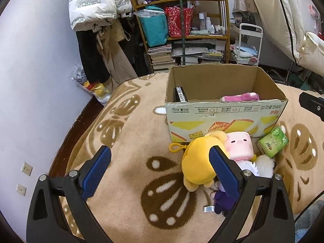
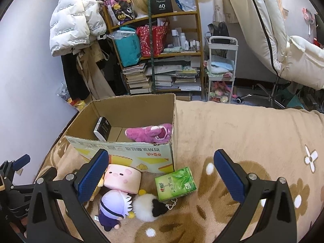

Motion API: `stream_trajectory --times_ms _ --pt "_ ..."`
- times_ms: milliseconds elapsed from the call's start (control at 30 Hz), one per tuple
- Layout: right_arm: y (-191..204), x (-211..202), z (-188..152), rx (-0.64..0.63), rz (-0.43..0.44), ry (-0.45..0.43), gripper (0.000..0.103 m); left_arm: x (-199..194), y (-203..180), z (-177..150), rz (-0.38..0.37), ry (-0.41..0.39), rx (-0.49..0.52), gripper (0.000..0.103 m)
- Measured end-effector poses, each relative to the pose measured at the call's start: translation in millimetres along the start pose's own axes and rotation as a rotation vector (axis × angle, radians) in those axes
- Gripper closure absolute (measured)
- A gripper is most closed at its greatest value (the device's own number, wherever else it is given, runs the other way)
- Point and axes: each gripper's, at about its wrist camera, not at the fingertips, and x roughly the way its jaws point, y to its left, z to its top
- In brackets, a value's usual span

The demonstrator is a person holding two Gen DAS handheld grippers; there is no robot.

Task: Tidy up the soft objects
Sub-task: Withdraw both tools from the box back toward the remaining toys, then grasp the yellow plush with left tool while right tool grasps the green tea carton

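Observation:
An open cardboard box stands on the beige blanket and holds a pink plush and a black case. In front of it lie a yellow plush, a pink cube plush, a purple-and-white doll, a white-and-black pompom and a green tissue pack. My left gripper is open, just left of the yellow plush. My right gripper is open above the tissue pack, empty.
A cluttered shelf with books and bags, a hanging white jacket and a small white cart stand behind the bed. The wall is at the left. The blanket stretches to the right of the box.

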Motion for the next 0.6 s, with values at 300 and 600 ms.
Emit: stream_trajectory --times_ms 300,600 --pt "-6.9 24.7 -3.2 0.022 -0.028 0.061 0.0 21.6 -16.7 -2.5 -0.032 0.058 0.044 0.007" --pt "-14.6 45.9 -8.0 0.048 -0.049 0.128 0.0 39.2 -37.4 -6.8 -0.083 0.128 0.105 0.007"
